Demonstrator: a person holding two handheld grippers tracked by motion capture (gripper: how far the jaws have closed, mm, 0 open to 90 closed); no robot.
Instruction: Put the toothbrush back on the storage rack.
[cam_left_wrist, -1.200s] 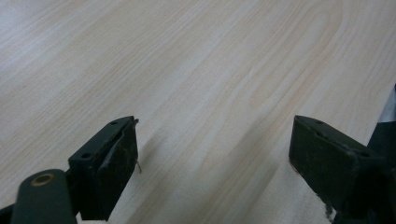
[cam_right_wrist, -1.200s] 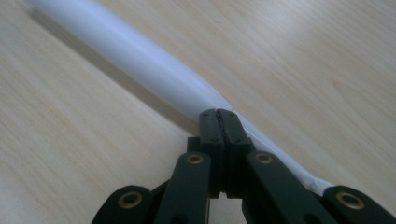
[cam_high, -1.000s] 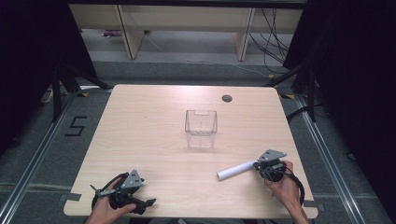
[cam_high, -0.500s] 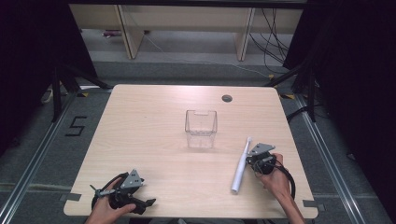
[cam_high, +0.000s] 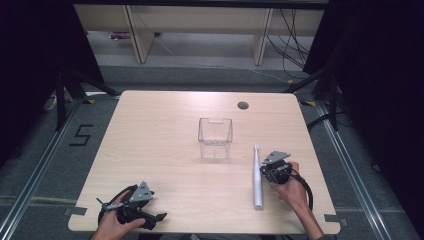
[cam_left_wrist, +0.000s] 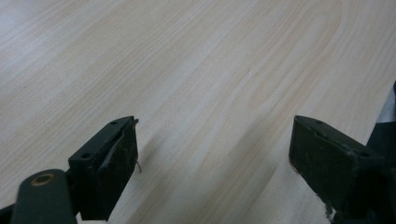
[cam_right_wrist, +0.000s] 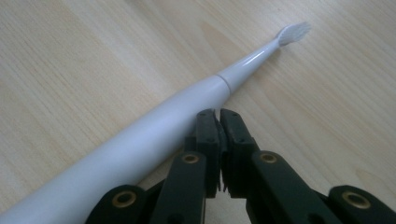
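One thing moved: white toothbrush (cam_high: 257, 177), swung from crosswise a second ago to lengthwise on the desk (cam_high: 165, 135), brush head toward the clear box (cam_high: 215, 137).
Right gripper (cam_right_wrist: 219, 114): fingers pressed together, tips against the toothbrush handle, holding nothing.
Left gripper (cam_left_wrist: 212, 144): unmoved at the near desk edge, fingers spread, empty.
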